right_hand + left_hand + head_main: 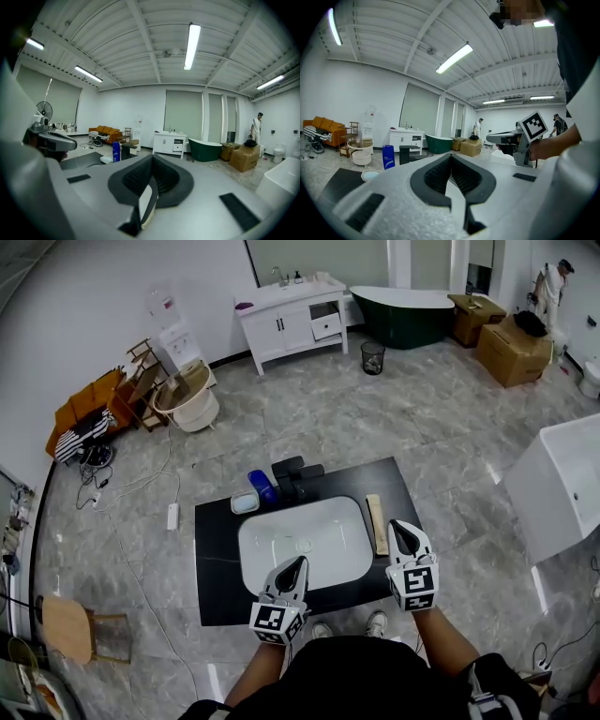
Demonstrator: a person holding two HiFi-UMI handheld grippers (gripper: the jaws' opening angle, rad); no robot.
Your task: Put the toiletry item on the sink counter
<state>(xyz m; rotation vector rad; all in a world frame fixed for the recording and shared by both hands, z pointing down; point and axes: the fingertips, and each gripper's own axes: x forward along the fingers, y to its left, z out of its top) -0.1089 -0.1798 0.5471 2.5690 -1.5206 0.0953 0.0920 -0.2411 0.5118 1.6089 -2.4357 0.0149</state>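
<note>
Both claws are pinched shut on nothing. The left gripper (296, 566) and right gripper (404, 531) are held over the counter's (216, 554) near edge. The blue bottle (262, 486) is already stood upright on the far left, so probably they're just being kept clear.

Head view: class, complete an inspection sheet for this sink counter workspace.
Surface: black sink counter with white basin set in.
Job's things: blue bottle upright at the back edge, beside a small dish.
Clutter: wooden piece right of the basin; dark objects behind it.
Grippers: left hand-held gripper and right hand-held gripper both shut, empty, near the front edge.
Cables: power strip and lead left of the counter.
Surroundings: white vanity, green bathtub, boxes, person far off.
</note>
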